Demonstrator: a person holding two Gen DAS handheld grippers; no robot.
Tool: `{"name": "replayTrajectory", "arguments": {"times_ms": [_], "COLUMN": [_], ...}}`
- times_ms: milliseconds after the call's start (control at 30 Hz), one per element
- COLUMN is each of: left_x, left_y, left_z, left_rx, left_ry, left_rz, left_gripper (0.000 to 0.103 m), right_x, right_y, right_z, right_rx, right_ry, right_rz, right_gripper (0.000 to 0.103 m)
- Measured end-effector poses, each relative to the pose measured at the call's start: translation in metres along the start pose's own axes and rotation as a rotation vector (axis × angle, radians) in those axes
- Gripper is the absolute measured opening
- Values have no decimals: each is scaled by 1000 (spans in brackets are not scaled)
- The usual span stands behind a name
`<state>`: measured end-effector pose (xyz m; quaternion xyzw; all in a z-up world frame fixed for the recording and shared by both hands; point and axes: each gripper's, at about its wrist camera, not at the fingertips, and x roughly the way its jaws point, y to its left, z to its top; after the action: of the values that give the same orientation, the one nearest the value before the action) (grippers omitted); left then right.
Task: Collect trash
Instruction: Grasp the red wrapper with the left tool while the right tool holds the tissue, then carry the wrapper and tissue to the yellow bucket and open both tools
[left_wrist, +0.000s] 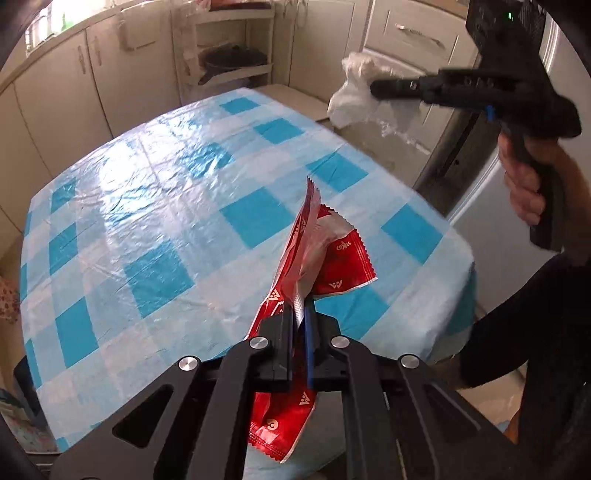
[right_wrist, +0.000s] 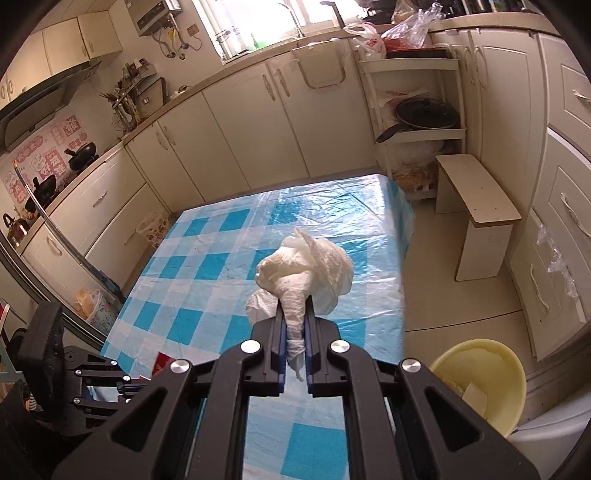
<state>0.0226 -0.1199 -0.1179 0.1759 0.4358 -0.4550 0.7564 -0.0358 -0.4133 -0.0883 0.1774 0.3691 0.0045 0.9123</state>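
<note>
My left gripper (left_wrist: 302, 314) is shut on a red snack wrapper (left_wrist: 325, 254) and holds it above the near edge of the table with the blue-and-white checked cloth (left_wrist: 155, 206). My right gripper (right_wrist: 296, 312) is shut on a crumpled white paper tissue (right_wrist: 306, 267) and holds it high above the table (right_wrist: 229, 254). In the left wrist view the right gripper (left_wrist: 376, 88) and its tissue (left_wrist: 351, 99) hang beyond the table's right side. In the right wrist view the left gripper (right_wrist: 122, 380) shows at the lower left with a bit of the red wrapper (right_wrist: 162, 363).
A yellow bin (right_wrist: 480, 384) with some scraps inside stands on the floor at the lower right. A small wooden stool (right_wrist: 476, 199) stands right of the table. A white shelf rack (right_wrist: 417, 129) with a black pan and kitchen cabinets (right_wrist: 236, 129) lie beyond.
</note>
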Motion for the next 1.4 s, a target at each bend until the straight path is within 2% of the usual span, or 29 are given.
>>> {"name": "replayTrajectory", "arguments": {"times_ms": [200, 300, 400, 467, 500, 533, 567, 600, 633, 767, 867, 900, 933, 967, 1033, 1100, 1133, 1200, 1333, 1400], "left_x": [7, 24, 48, 69, 79, 88, 98, 109, 120, 163, 196, 206, 217, 228, 243, 252, 255, 251, 219, 201], "left_y": [-45, -67, -95, -112, -121, -130, -139, -148, -158, -191, -202, -204, -206, -207, -207, -212, -213, -214, -206, -203], "left_z": [36, 52, 65, 74, 80, 84, 88, 93, 97, 110, 118, 119, 121, 123, 128, 134, 136, 137, 125, 117], "left_rx": [-75, -109, -128, -155, -174, -193, -214, -235, -250, -294, -335, -340, -347, -359, -403, -402, -407, -417, -423, -430], "left_ry": [-107, -114, -102, -88, -83, -77, -70, -63, -53, -1, 40, 54, 69, 85, 117, 125, 134, 127, 55, 23], "left_rz": [-156, -209, -246, -270, -283, -296, -307, -320, -332, -331, -304, -294, -271, -245, -215, -177, -164, -188, -223, -249], "left_gripper": [5, 5, 5, 5, 5, 5, 5, 5, 5, 6, 7, 12, 21, 27, 47, 57, 61, 62, 75, 77], "right_x": [-28, -35, -28, -11, -2, 1, 1, -6, -17, -68, -100, -107, -112, -116, -119, -120, -120, -120, -126, -130], "right_y": [-61, -93, -124, -141, -149, -157, -166, -176, -185, -199, -196, -194, -192, -190, -188, -187, -187, -186, -181, -176], "right_z": [-17, -30, -43, -54, -61, -65, -66, -65, -64, -49, -38, -35, -32, -30, -25, -23, -21, -19, -16, -14], "right_rx": [77, 123, 170, 200, 216, 237, 274, 313, 352, 444, 449, 444, 438, 435, 431, 436, 437, 433, 442, 438], "right_ry": [-5, 16, 87, 189, 237, 252, 249, 226, 188, -24, -166, -199, -224, -242, -260, -267, -269, -273, -303, -323], "right_rz": [-87, -135, -176, -197, -233, -269, -292, -295, -299, -332, -328, -317, -306, -298, -281, -259, -252, -243, -230, -226], "right_gripper": [9, 9, 9, 12, 20, 31, 38, 49, 53, 60, 66, 68, 68, 68, 68, 68, 68, 68, 68, 70]}}
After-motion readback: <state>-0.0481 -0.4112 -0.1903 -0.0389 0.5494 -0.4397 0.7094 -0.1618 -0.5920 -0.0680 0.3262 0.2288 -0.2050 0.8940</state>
